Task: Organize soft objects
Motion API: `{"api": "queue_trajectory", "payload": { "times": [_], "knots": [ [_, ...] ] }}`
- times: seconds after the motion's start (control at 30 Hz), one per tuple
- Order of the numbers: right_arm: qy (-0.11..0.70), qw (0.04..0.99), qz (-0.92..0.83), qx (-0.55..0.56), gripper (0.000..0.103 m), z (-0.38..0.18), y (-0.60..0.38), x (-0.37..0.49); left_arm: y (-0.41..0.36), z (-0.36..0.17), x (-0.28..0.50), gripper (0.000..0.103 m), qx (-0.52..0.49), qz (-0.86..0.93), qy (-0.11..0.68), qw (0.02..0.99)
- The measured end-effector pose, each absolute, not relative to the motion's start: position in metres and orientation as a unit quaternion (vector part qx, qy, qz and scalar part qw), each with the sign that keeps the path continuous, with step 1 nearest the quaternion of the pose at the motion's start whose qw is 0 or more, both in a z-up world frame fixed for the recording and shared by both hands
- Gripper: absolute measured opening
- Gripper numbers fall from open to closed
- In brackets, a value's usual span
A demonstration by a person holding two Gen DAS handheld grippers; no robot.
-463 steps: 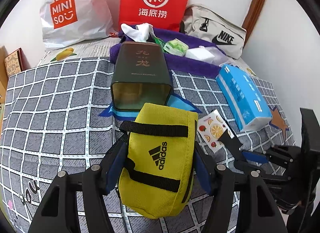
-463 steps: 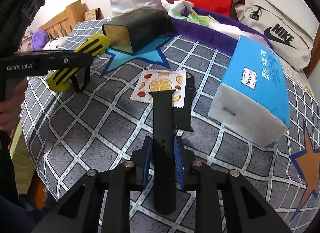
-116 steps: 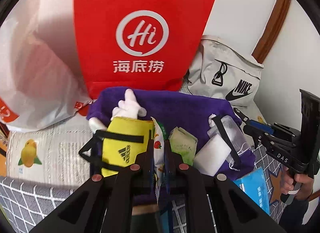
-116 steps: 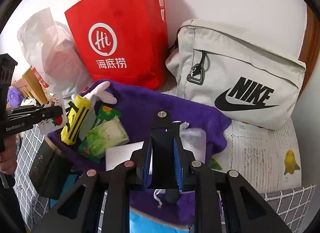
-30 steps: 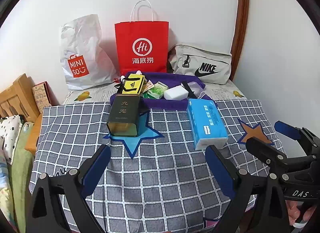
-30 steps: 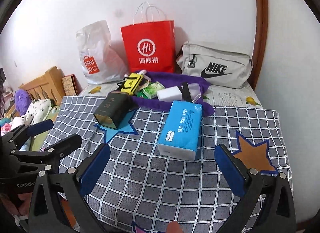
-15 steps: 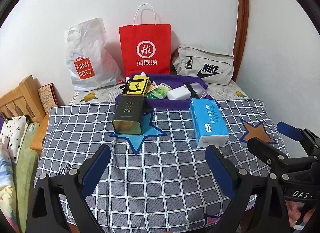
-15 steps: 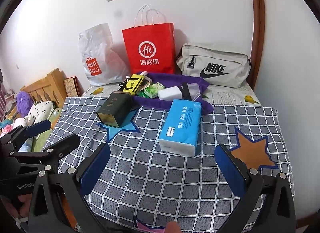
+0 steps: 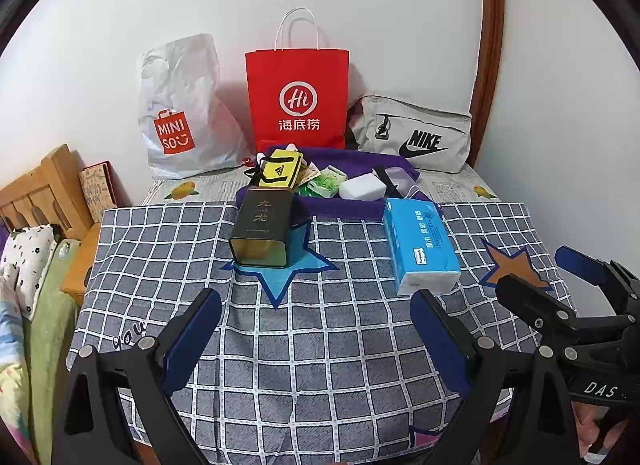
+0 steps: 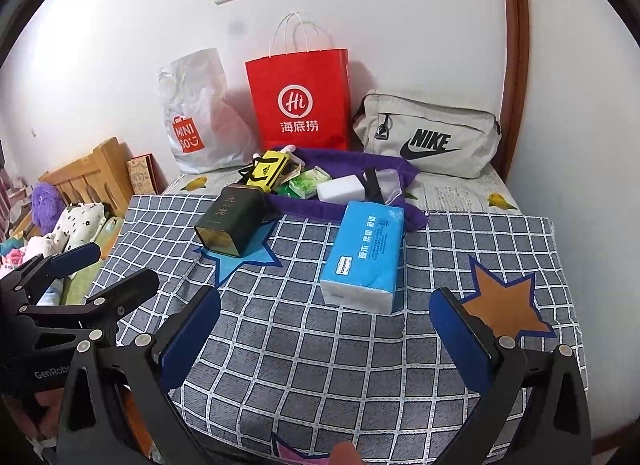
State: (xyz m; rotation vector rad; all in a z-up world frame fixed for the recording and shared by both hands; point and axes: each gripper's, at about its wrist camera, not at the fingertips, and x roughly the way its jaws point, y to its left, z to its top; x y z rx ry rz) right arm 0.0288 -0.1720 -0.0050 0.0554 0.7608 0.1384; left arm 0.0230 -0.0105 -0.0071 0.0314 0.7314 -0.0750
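Both hand-held grippers are hovering over the near edge of a bed covered by a checked blue-grey cloth (image 9: 320, 345), and both are standing with their jaws spread wide, holding nothing. The left gripper (image 9: 316, 339) is facing the middle of the cloth, while the right gripper (image 10: 324, 339) is sitting just beside it, toward the right edge.

The soft objects are lying gathered on a purple towel (image 9: 344, 207) at the far edge of the cloth. A yellow Adidas pouch (image 9: 280, 171) is resting at the towel's left end, with a green tissue packet (image 9: 326, 185) next to it, then a white block (image 9: 362, 187), and a black strap (image 9: 386, 179) lying across a clear pouch at the right end.

A dark tea tin (image 9: 262, 233) is lying on its side on a blue star print, touching the towel's near left edge. A blue tissue pack (image 9: 420, 245) is lying near the towel's right end, its far end reaching the towel.

Against the wall, a white Miniso bag (image 9: 180, 113), a red Haidilao paper bag (image 9: 298, 101) and a grey Nike bag (image 9: 412, 139) are standing in a row behind the towel.
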Motion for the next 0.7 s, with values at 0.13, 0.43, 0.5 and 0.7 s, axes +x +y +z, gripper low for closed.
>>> {"api": "queue_trajectory", "payload": {
  "times": [0.13, 0.43, 0.5, 0.7],
  "knots": [
    [0.372, 0.925, 0.068, 0.026, 0.103, -0.0064, -0.1714, 0.0292, -0.0095, -0.008, 0.0224, 0.096, 0.016, -0.035, 0.358, 0.933],
    [0.372, 0.925, 0.069, 0.026, 0.103, -0.0074, -0.1685, 0.0285, -0.0079, -0.0074, 0.0227, 0.096, 0.016, -0.033, 0.359, 0.933],
    [0.372, 0.925, 0.069, 0.027, 0.103, -0.0074, -0.1686, 0.0284, -0.0078, -0.0074, 0.0227, 0.096, 0.016, -0.033, 0.359, 0.933],
    [0.372, 0.925, 0.069, 0.026, 0.103, -0.0071, -0.1681, 0.0284, -0.0071, -0.0064, 0.0212, 0.096, 0.016, -0.031, 0.358, 0.933]
  ]
}}
